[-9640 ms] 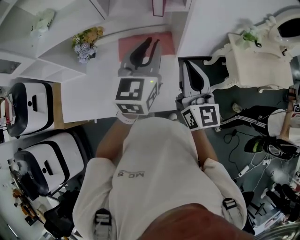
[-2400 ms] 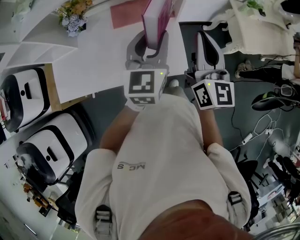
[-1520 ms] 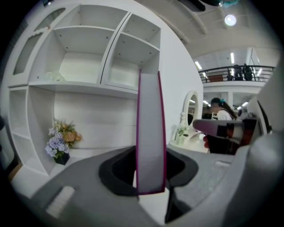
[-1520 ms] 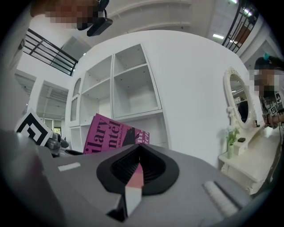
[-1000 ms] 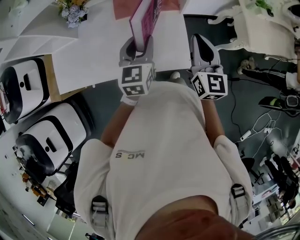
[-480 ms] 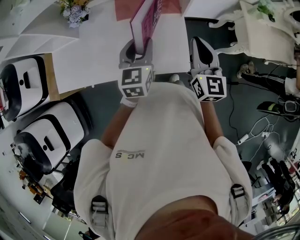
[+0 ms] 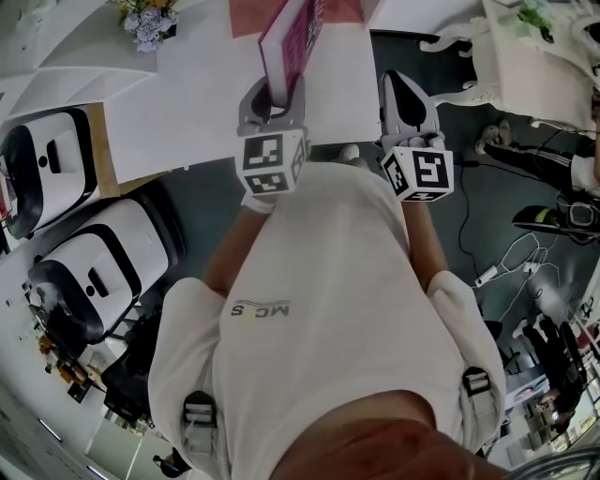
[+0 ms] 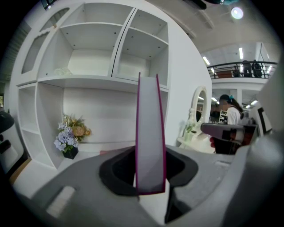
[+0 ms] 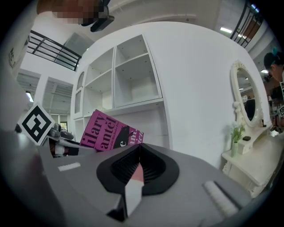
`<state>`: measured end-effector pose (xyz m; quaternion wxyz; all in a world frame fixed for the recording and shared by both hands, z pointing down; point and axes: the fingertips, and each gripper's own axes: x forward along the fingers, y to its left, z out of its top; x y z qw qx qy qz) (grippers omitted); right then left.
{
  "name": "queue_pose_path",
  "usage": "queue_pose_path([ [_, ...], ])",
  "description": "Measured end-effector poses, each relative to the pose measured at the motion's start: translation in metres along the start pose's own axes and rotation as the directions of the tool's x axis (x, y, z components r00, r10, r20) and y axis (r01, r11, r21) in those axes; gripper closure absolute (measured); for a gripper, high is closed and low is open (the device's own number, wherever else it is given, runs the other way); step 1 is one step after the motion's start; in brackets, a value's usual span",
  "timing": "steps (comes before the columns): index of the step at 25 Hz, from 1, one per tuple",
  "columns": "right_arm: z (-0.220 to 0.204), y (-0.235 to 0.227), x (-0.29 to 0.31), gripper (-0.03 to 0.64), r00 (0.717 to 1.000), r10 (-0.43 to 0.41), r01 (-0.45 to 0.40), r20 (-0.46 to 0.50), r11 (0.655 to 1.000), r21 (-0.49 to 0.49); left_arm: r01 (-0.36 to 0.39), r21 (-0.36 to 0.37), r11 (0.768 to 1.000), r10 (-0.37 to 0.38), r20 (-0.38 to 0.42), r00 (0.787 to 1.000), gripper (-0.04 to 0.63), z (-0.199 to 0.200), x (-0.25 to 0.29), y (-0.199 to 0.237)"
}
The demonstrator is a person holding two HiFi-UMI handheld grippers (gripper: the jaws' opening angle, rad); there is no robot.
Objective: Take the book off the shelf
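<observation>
left tool (image 7: pixel 272 97): we hold it closed on the book, one jaw on each cover, clamping the book's lower end.
book (image 7: pixel 292 39): magenta cover, white page edge. it is clear of the shelf compartments, up in the air over the desk and in front of the shelf. in the left gripper view it stands upright from the jaws with its page edge facing the camera. in the right gripper view its front cover shows large pale lettering and leans to one side.
right tool (image 7: pixel 403 94): we hold it just to the right of the left tool, apart from the book. its jaws are together with nothing between them.
shelf (image 8: pixel 88 80): white unit with open compartments, straight ahead of both tools. the compartments we can see hold no books.
desk (image 7: pixel 187 103): white top under the left tool and the book.
flowers (image 7: pixel 147 21): a small bunch in a dark pot, standing on the desk to the left of the book, well apart from it.
mat (image 7: pixel 246 16): pink, flat on the desk beside the book's far end.
mirror (image 9: pixel 245 102): oval, on a white dressing table to the right of the shelf.
person (image 8: pixel 228 113): stands in the background to the right.
</observation>
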<state>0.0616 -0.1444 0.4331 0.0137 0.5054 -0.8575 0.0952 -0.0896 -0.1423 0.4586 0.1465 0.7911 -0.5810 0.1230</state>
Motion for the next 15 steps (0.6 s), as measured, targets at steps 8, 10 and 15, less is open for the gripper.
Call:
queue_pose_path([
  [8, 0.0032, 0.0016, 0.0027, 0.618, 1.000, 0.006, -0.006, 0.007, 1.000, -0.006, 0.000, -0.003, 1.000, 0.000, 0.007, 1.000, 0.457, 0.0022, 0.0005, 0.0010],
  [10, 0.0039, 0.0018, 0.0022, 0.618, 1.000, 0.007, -0.007, 0.007, 1.000, -0.008, 0.003, -0.003, 1.000, -0.003, 0.008, 1.000, 0.457, 0.0029, 0.0003, -0.0003],
  [15, 0.0055, 0.0018, 0.0014, 0.618, 1.000, 0.008, -0.008, 0.009, 1.000, -0.010, 0.007, -0.007, 1.000, -0.007, 0.011, 1.000, 0.457, 0.0056, 0.0003, -0.0019],
])
